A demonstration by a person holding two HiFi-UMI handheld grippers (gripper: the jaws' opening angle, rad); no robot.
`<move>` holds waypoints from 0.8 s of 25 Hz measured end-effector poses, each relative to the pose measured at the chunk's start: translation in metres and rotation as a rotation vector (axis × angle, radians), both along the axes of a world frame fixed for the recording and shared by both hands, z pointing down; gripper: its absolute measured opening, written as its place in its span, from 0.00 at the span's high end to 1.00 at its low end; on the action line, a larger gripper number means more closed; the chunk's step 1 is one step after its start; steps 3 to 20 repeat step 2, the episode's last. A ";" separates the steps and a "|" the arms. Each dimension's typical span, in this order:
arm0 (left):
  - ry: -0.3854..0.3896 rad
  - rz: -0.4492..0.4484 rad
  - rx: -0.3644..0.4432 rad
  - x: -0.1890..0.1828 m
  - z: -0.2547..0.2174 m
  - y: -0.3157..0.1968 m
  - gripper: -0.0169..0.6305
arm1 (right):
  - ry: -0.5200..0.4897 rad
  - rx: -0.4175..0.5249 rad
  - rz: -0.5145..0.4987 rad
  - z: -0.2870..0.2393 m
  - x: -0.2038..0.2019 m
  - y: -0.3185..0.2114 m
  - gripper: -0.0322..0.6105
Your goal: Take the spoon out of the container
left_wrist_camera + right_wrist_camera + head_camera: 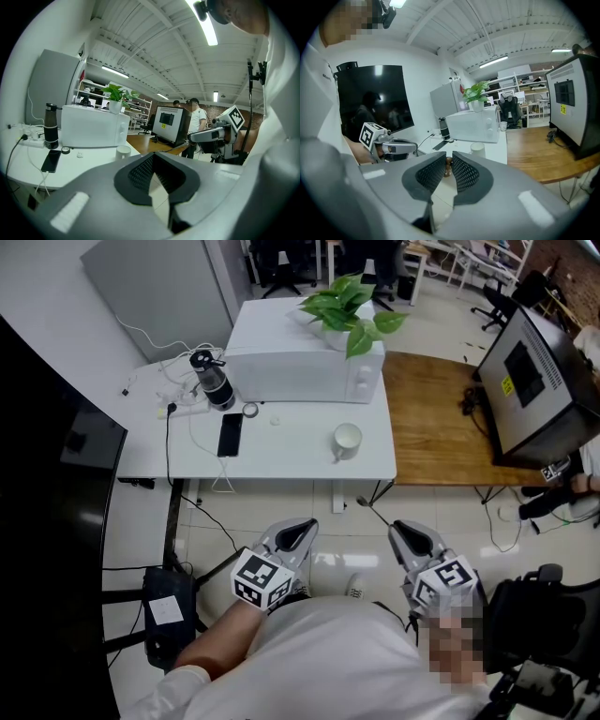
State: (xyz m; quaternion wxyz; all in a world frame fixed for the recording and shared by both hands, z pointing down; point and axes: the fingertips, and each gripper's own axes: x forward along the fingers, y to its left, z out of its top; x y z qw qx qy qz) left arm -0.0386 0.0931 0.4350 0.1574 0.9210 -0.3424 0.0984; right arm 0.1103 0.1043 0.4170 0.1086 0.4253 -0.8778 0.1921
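Left gripper (pixel 152 158), tips meeting on nothing, and right gripper (pixel 447 165), jaws a narrow slit apart and empty, sit close to the person's chest, well short of the table (pixel 291 448). A white mug (pixel 347 441) stands near the table's front edge, before the microwave (pixel 300 362); whether it holds a spoon cannot be told.

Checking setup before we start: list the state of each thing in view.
Left claw: shut, empty.
Right claw: slightly apart, empty.
Microwave: door closed.
Mug: upright.
Phone: flat, screen dark.
Bottle: upright, lid on.
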 end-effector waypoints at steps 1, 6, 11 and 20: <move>-0.001 0.000 0.000 0.000 0.000 0.000 0.97 | 0.000 0.000 0.001 0.000 0.000 0.000 0.88; -0.003 0.001 0.000 0.001 0.000 0.000 0.97 | -0.001 -0.001 0.001 0.001 0.001 0.001 0.88; -0.003 0.001 0.000 0.001 0.000 0.000 0.97 | -0.001 -0.001 0.001 0.001 0.001 0.001 0.88; -0.003 0.001 0.000 0.001 0.000 0.000 0.97 | -0.001 -0.001 0.001 0.001 0.001 0.001 0.88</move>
